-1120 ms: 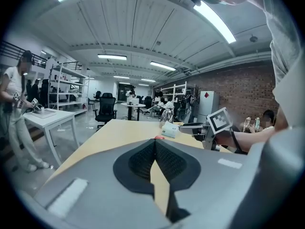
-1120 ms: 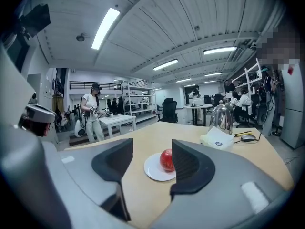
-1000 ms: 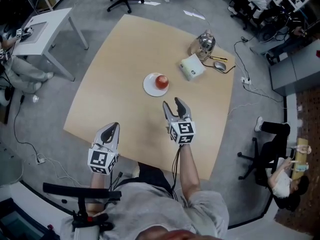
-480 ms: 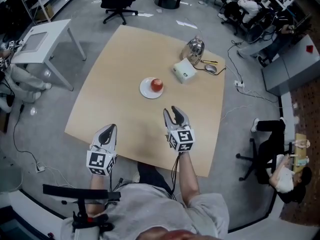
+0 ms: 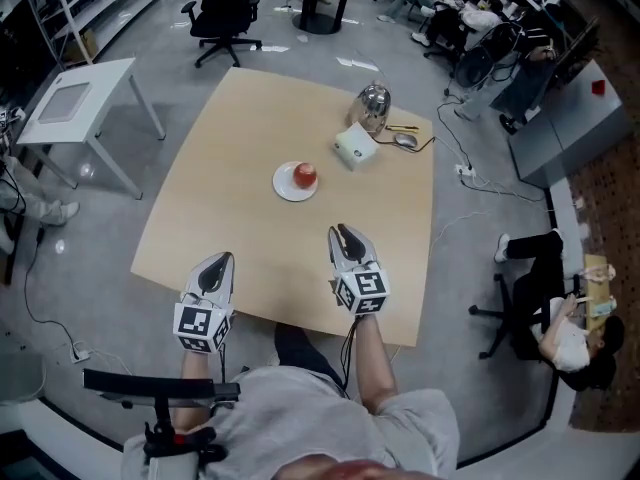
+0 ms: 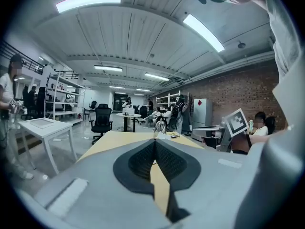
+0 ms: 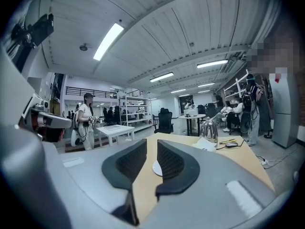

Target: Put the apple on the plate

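Near the bottom centre of the head view, both grippers hang empty at the table's near edge, with the apple on the plate beyond them.

The right gripper [image 5: 345, 234] points up-frame and almost level. Its jaws are closing, a narrow gap is left, and nothing is between them. Its forearm runs down to the person's body at the bottom edge. The left gripper [image 5: 222, 261], at lower left, points the same way just off the edge of the wooden table [image 5: 250, 118], with its jaws met at the tips on nothing. The apple [image 5: 305, 175] is round and red. It sits toward the right side of a small white plate [image 5: 285, 186] near the table's middle, well apart from both grippers. A white box [image 5: 354, 147] and a shiny kettle [image 5: 373, 101] stand further up and to the right.
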The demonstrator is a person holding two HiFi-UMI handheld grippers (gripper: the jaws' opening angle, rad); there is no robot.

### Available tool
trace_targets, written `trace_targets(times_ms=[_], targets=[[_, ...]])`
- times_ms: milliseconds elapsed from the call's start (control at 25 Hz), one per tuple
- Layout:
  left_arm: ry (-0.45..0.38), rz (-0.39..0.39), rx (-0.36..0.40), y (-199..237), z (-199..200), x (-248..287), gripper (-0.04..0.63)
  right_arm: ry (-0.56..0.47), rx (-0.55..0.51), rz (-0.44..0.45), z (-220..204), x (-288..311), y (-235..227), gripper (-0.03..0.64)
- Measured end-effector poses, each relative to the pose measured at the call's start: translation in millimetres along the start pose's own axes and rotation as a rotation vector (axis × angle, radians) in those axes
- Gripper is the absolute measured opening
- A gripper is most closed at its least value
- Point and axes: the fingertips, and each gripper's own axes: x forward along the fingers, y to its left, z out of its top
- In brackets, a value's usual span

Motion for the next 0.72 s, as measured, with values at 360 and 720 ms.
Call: trace_targets(times_ms=[360,720], targets=[[-0.037,-0.041,-0.009,-14.3,11.8,-23.8,0.020,-0.029,-0.009,-0.042,13.9,-47.4,15.3,0.051],[-0.048,-0.105,0.007,-36.8,12.0,-26.5,0.020,-0.045,-0.003,-0.088,9.6,-87.0,19.8,0.009]])
